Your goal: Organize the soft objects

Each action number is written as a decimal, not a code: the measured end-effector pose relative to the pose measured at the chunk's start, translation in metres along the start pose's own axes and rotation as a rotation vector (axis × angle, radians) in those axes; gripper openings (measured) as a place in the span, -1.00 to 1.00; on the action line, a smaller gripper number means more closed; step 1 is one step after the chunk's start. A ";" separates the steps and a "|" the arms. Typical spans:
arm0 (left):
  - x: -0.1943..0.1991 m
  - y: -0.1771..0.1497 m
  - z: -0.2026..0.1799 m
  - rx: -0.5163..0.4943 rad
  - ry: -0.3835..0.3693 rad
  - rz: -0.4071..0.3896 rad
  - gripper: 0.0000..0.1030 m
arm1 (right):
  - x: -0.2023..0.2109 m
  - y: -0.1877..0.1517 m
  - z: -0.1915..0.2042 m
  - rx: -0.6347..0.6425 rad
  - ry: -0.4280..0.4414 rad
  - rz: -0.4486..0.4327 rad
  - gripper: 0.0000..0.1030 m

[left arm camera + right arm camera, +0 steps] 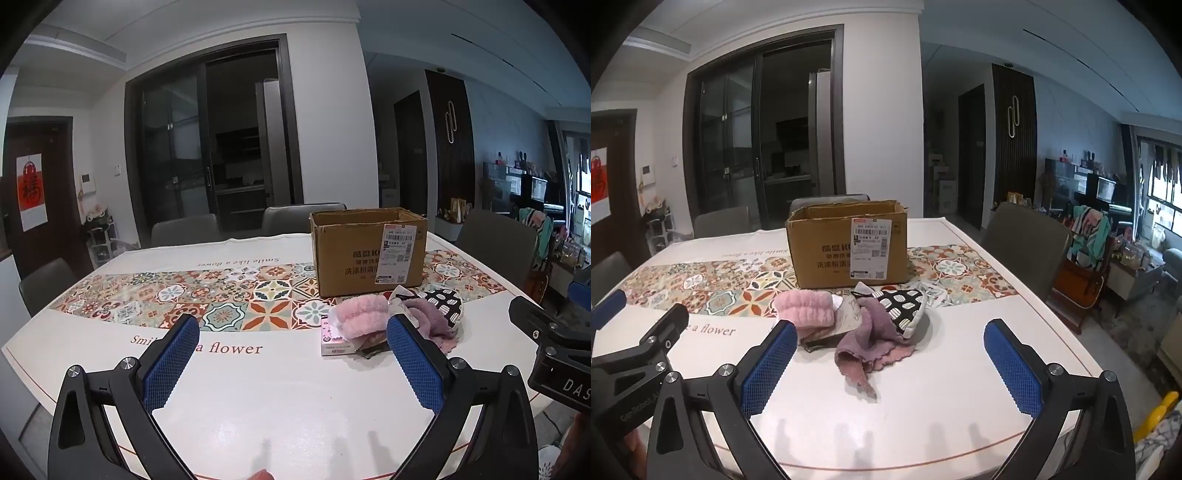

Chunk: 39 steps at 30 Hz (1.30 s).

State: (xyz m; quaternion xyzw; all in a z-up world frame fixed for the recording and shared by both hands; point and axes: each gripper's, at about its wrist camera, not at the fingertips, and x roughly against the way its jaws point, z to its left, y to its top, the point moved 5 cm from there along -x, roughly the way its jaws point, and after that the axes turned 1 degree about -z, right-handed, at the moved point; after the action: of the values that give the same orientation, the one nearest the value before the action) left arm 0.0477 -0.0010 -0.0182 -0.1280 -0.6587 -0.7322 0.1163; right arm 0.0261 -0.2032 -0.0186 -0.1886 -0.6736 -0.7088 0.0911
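Note:
A heap of soft things lies on the table in front of an open cardboard box (849, 243): a fluffy pink band (805, 308), a purple towel (866, 343), a black-and-white patterned cloth (903, 306). In the left wrist view the pink band (364, 319), the purple towel (432, 321) and the box (365, 251) sit right of centre. My left gripper (291, 336) is open and empty, short of the heap. My right gripper (890, 336) is open and empty, its fingers either side of the heap, nearer me.
A small pink packet (334, 339) lies under the pink band. The table (923, 406) has a white cloth with a tiled runner. Grey chairs (1027, 236) stand around it. My left gripper's body (635, 354) shows at the right wrist view's left edge.

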 end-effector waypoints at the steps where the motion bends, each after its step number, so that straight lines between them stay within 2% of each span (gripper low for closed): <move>1: -0.001 0.000 -0.001 0.000 -0.003 0.003 1.00 | 0.000 0.000 0.000 0.002 0.000 0.006 1.00; 13: 0.006 0.010 -0.001 0.014 -0.013 -0.022 1.00 | 0.001 0.000 -0.001 0.003 0.000 0.005 1.00; 18: 0.008 0.003 0.004 0.015 0.008 -0.039 1.00 | 0.001 0.000 -0.001 0.003 -0.001 0.004 1.00; 39: 0.010 0.002 0.005 0.014 0.010 -0.040 1.00 | 0.002 0.002 -0.002 0.002 0.000 0.001 1.00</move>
State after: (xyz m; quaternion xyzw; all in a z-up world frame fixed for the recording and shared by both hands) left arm 0.0396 0.0038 -0.0125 -0.1103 -0.6655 -0.7306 0.1057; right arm 0.0245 -0.2047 -0.0159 -0.1887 -0.6741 -0.7082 0.0915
